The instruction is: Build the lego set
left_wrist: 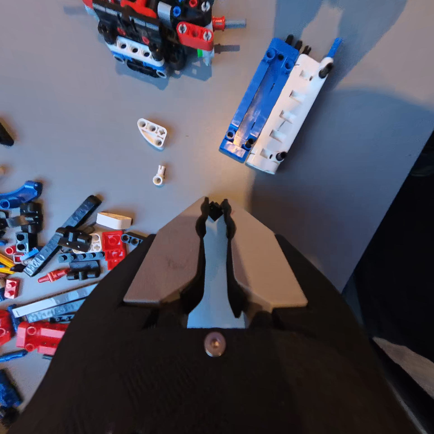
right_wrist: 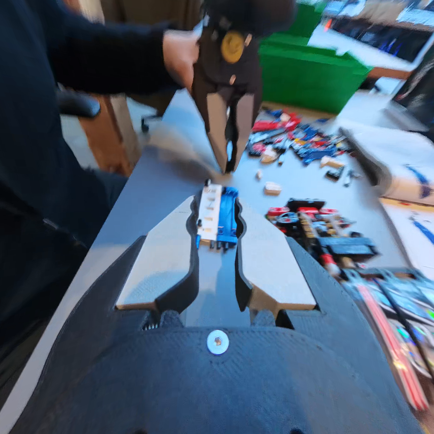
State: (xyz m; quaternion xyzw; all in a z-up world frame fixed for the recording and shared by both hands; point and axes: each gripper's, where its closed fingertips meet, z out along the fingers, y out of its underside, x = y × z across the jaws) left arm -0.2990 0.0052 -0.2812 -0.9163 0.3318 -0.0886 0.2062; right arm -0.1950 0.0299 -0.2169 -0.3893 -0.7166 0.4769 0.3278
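My left gripper is shut on a small black lego piece and holds it just above the grey table. A blue and white panel assembly lies ahead to the right of it. The main red, black and blue lego build stands at the far side. In the right wrist view my right gripper is open, its jaws on either side of the blue and white assembly, which lies on the table. The left gripper shows beyond it, held by a hand.
A pile of loose lego parts lies at the left. A white triangular beam and a small white connector lie in the middle. The table's edge runs at the right. A printed booklet lies at the right. A green bin stands behind.
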